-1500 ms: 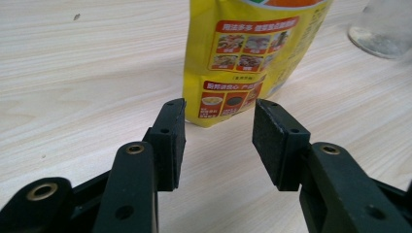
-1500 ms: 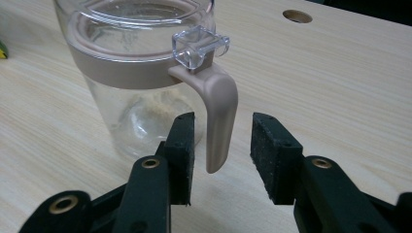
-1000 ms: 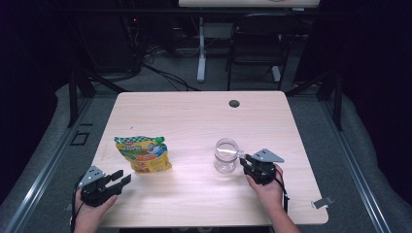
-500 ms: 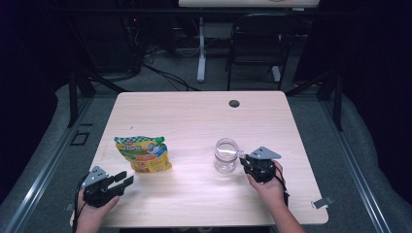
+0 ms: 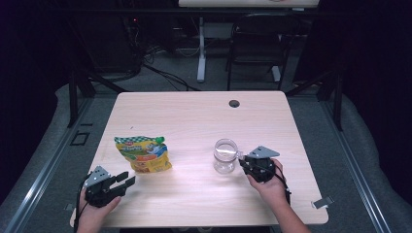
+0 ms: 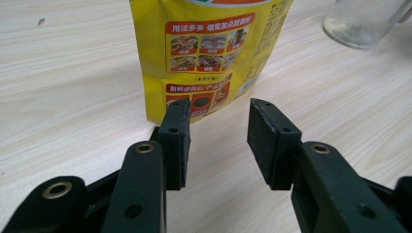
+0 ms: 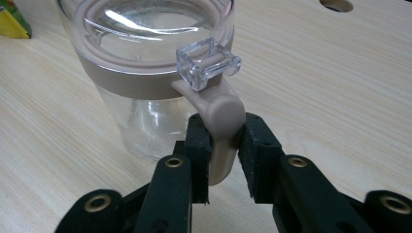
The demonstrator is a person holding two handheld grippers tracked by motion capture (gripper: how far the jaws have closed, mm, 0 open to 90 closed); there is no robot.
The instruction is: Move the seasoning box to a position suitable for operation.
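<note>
- Clear plastic jar [image 5: 224, 156] with a beige band under its rim and a beige handle stands upright on the light wooden table [image 5: 194, 116], right of the table's middle and well nearer the person's edge than the round cable hole [image 5: 234, 103].
- Right gripper [image 5: 245, 165], black with a grey three-cornered plate on top, sits just right of the jar; in the right gripper view its pads clench the jar's beige handle [image 7: 221, 131] from both sides, below the clear square lid tab [image 7: 208, 62].
- Its jaws have just been closing, with the handle between them.
- Yellow printed foil pouch [image 5: 143, 153] lies flat on the table, well left of the jar, its colourful face up.
- Left gripper [image 5: 127, 178], held in the person's left hand at the table's near left corner, points toward the pouch from just below it, far left of the jar.
- In the left gripper view its pads [image 6: 177, 141] stand apart with bare table between them; the pouch's bottom edge [image 6: 204, 63] lies just past the tips, with nothing grasped.
- These jaws have also just narrowed a little, yet remain released.
</note>
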